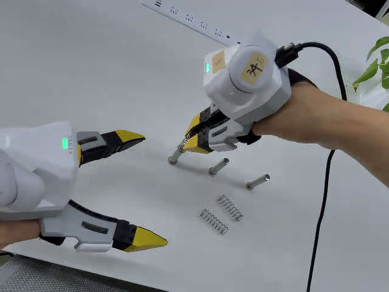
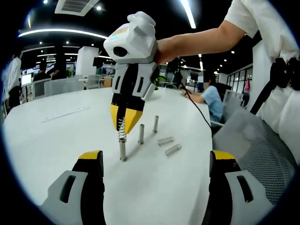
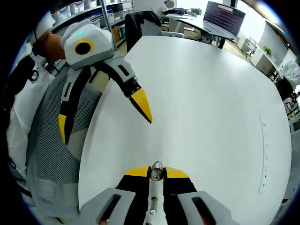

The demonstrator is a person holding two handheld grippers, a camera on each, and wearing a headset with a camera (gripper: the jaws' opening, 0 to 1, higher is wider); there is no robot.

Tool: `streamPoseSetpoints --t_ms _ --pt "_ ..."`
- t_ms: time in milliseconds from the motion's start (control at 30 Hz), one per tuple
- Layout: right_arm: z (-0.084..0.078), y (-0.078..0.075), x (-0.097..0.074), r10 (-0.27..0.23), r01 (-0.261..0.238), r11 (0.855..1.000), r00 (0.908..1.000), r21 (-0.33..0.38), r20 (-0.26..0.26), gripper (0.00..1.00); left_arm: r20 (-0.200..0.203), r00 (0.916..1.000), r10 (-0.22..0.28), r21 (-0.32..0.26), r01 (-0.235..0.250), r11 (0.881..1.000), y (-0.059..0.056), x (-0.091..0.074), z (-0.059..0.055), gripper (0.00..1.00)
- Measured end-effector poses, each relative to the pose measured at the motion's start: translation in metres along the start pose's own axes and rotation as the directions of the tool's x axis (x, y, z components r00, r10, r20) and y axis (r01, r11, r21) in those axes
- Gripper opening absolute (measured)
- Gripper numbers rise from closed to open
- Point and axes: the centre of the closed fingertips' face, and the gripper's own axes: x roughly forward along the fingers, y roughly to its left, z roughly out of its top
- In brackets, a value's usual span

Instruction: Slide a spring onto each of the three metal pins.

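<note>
While the right gripper (image 2: pixel 125 123) pinches a small coiled steel spring (image 2: pixel 122 135), the coil's lower end meets the top of a short upright metal pin (image 2: pixel 123 151).
Spring axis nearly in line with pin, so travel judged straight down; left gripper (image 1: pixel 149 190) spread wide, well apart.

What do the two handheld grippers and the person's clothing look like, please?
Both the left gripper and the right gripper have white housings with green lights, grey-and-black jaws and yellow tips. The right one carries tan stickers and a black cable. The person wears a white short sleeve.
</note>
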Motion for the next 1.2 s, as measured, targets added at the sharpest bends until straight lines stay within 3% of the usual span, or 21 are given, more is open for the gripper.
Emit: streamPoseSetpoints --t_ms 1200 --pt "-0.010 -0.002 0.029 0.025 -0.026 0.999 0.9991 -0.023 -0.034 0.06 0.001 1.0000 -0.007 -0.017 0.007 1.000 0.001 0.002 -0.004 0.92"
